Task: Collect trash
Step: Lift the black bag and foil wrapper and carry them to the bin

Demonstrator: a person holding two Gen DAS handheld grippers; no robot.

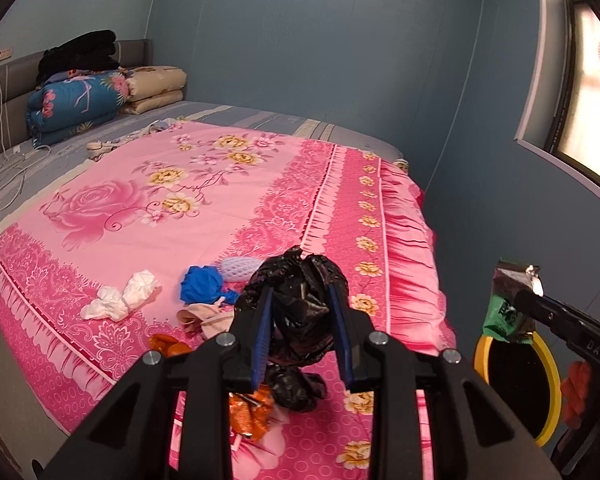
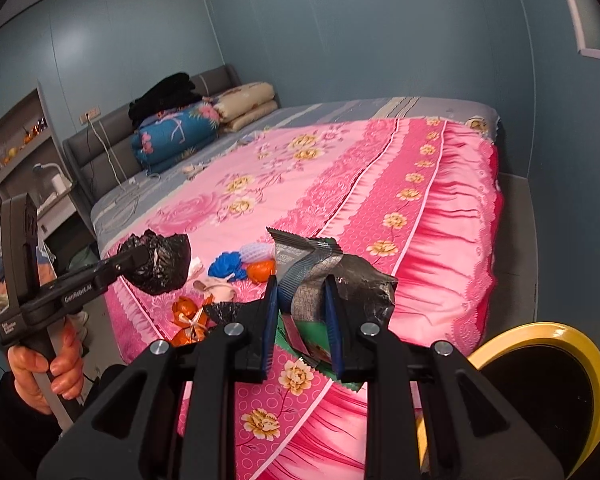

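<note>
On the bed lies a pink flowered sheet [image 1: 204, 200]. Folded quilts [image 1: 80, 100] are stacked at the grey headboard [image 2: 100, 136], and white cables [image 1: 8, 168] lie near them.

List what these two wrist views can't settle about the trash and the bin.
- Bin contents: interior reads plain black in both views; the right wrist frame edge cuts it off.
- Orange trash: partly behind the left gripper and its black bag, left wrist view.
- Wrapper print: too small, pinched in the right gripper.
</note>
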